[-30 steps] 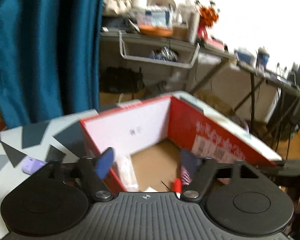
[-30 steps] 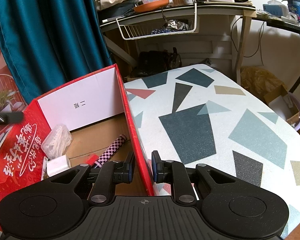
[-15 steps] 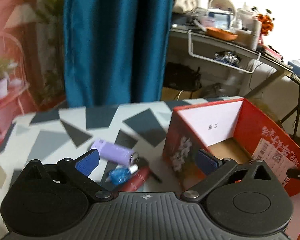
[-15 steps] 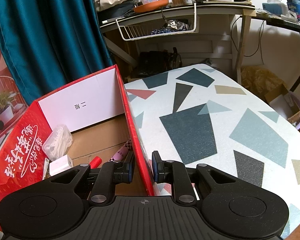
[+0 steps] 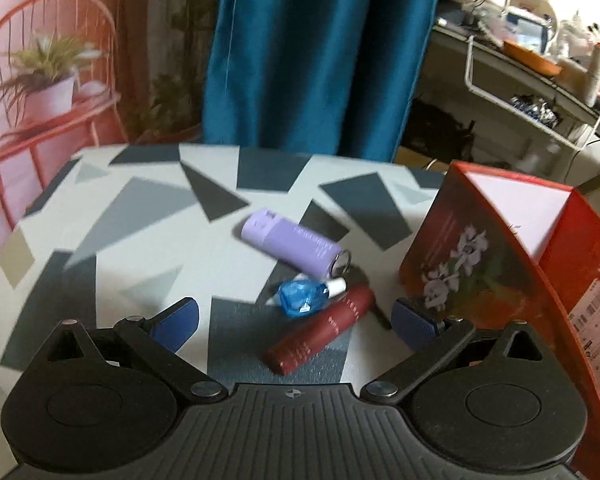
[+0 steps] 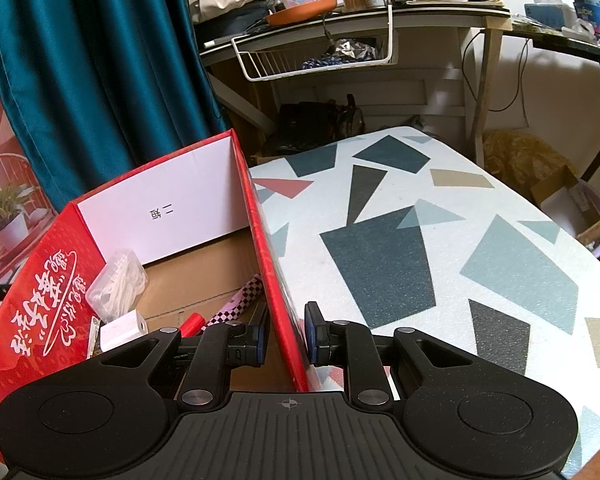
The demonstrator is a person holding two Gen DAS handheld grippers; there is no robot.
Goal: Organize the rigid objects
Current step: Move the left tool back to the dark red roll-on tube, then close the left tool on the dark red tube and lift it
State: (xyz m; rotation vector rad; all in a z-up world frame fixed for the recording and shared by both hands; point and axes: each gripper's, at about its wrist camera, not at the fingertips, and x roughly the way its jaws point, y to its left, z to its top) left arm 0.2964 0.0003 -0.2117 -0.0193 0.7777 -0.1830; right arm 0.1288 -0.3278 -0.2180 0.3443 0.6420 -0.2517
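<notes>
Left gripper [image 5: 296,318] is hanging spread wide over the red tube [image 5: 321,335], lower centre. Recommend straddling the tube alone, clear of the blue piece [image 5: 300,300]. Right gripper [image 6: 286,334] is pinching the box wall [image 6: 272,280].

red box [image 5: 548,280] cut off at right edge, checkered tube [image 6: 242,306] partly behind fingers [image 6: 256,334]

The right claw [image 6: 286,334] is clamped on the right-hand wall of the red box [image 6: 260,240], one finger inside and one outside. Inside the box lie a clear bag of white items [image 6: 118,286], a small white block [image 6: 122,330], a red tube [image 6: 192,322] and a checkered stick [image 6: 240,304]. The box stands on the patterned bench [image 6: 440,240].
</notes>
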